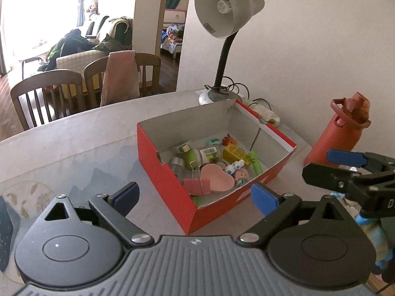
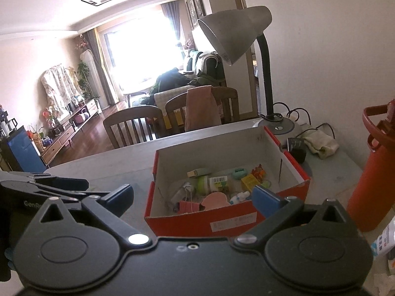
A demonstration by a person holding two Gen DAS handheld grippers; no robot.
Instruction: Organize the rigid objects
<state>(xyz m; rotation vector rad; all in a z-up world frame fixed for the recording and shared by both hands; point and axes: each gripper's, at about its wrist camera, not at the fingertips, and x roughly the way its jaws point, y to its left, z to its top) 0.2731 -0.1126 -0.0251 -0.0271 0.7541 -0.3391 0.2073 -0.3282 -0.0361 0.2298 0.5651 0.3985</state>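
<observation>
Red cardboard shoebox [image 1: 172, 172], lidless, on the grey worktop [image 1: 74, 133]: holds a pink heart dish [image 1: 218, 178], pink binder clip [image 1: 197, 187], small bottles and toy figures. We judge the sorting near done. Left gripper [image 1: 195, 194] and right gripper [image 2: 195, 196] both gape, empty (next pick calls for a stray item; none clearly shows). Desk lamp [image 1: 226, 12], red flask [image 1: 333, 135], dining chairs [image 1: 49, 93] beyond.

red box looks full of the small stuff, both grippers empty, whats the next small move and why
Probably ease both grippers back from the red box: left gripper and right gripper are open and empty, and the pink heart dish and binder clip lie inside.
</observation>
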